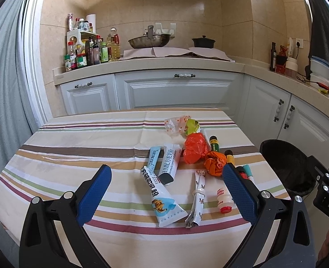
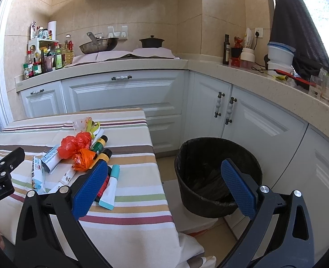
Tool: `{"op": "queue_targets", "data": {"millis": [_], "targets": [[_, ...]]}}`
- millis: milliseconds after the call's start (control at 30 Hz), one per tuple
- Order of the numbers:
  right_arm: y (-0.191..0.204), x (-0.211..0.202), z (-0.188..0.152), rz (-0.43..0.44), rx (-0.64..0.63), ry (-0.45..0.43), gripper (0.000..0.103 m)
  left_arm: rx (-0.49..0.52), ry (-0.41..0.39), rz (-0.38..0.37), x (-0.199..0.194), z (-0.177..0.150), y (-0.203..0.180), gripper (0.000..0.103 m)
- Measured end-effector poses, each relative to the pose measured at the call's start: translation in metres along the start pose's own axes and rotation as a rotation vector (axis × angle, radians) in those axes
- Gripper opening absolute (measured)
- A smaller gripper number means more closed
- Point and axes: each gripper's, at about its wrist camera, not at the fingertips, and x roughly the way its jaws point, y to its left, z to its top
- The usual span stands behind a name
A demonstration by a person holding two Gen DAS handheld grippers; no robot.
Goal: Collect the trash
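Trash lies on the striped tablecloth [image 1: 75, 138]: blue-and-white sachets [image 1: 164, 198], a knotted wrapper [image 1: 196, 198], a small red-capped white bottle [image 1: 224, 199], orange plastic bags [image 1: 195, 148], a crumpled paper wrapper [image 1: 175, 125] and small tubes [image 1: 214, 144]. My left gripper [image 1: 166, 192] is open and empty above the sachets. My right gripper [image 2: 164, 186] is open and empty, over the table's right edge, between a teal-capped tube [image 2: 109, 187] and the black bin [image 2: 218, 176]. The orange bags [image 2: 75, 145] also show in the right wrist view.
The black bin stands on the floor right of the table [image 2: 128, 218], also seen in the left wrist view [image 1: 287, 167]. White cabinets [image 2: 124, 93] and a counter with bottles [image 2: 43, 60], a wok [image 2: 98, 44] and a pot lie behind.
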Motion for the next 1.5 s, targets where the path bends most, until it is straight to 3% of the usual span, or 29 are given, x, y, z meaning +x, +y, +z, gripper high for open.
{"op": "queue_targets", "data": {"millis": [467,567,600,700,1067,1333,1500], "targets": [[0.028,0.044,-0.012,0.030,-0.068,0.139,0.098,-0.041,0.120,0.018,0.032,-0.017,0.026,0.096],[0.031,0.049,-0.015,0.046,-0.069,0.160,0.087,-0.027,0.140,0.010,0.038,-0.022,0.022,0.095],[0.031,0.051,-0.015,0.051,-0.071,0.168,0.083,-0.025,0.147,0.010,0.040,-0.024,0.021,0.093],[0.033,0.056,-0.019,0.067,-0.073,0.192,0.081,-0.033,0.187,0.001,0.049,-0.029,0.021,0.068],[0.031,0.063,-0.024,0.094,-0.057,0.220,0.081,-0.051,0.259,-0.005,0.072,-0.036,0.018,0.068],[0.037,0.064,-0.025,0.126,-0.065,0.227,0.081,-0.038,0.295,-0.042,0.067,-0.048,0.028,0.044],[0.045,0.065,-0.026,0.142,-0.078,0.233,0.081,-0.040,0.287,-0.064,0.068,-0.045,0.030,0.038]]}}
